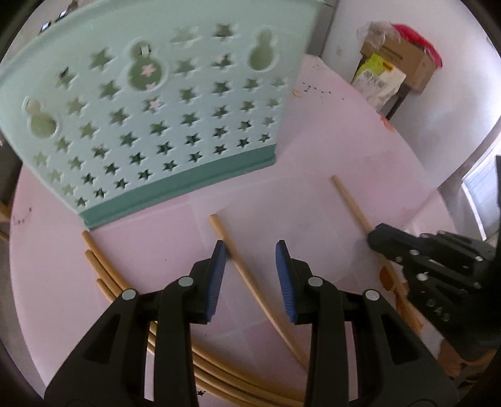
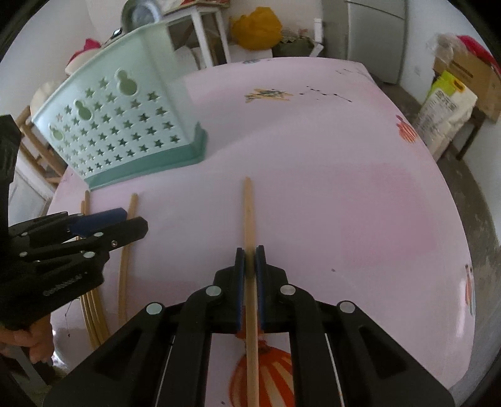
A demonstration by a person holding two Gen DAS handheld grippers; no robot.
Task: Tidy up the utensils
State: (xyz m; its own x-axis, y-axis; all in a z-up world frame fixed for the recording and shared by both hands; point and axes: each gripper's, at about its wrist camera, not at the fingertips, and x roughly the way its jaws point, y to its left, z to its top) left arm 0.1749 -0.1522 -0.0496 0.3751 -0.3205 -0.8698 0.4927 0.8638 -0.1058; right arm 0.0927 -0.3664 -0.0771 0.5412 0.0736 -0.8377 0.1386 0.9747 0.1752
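A mint green utensil holder (image 1: pixel 150 106) with star cut-outs stands on the pink table (image 1: pixel 328 141); it also shows in the right wrist view (image 2: pixel 125 125). My left gripper (image 1: pixel 250 250) is open, its jaws on either side of a single wooden chopstick (image 1: pixel 241 272) lying on the table. Several more chopsticks (image 1: pixel 100 269) lie to its left. My right gripper (image 2: pixel 250 253) is shut on another chopstick (image 2: pixel 249 213), which points forward; this gripper shows in the left wrist view (image 1: pixel 385 241) at the right. The left gripper shows in the right wrist view (image 2: pixel 125 219).
A cardboard box (image 1: pixel 404 59) and a white bag (image 1: pixel 379 81) sit on a stand beyond the table's right edge. A white stool (image 2: pixel 203 34) and a yellow bag (image 2: pixel 256 28) stand behind the table. The table has printed pumpkin pictures (image 2: pixel 266 375).
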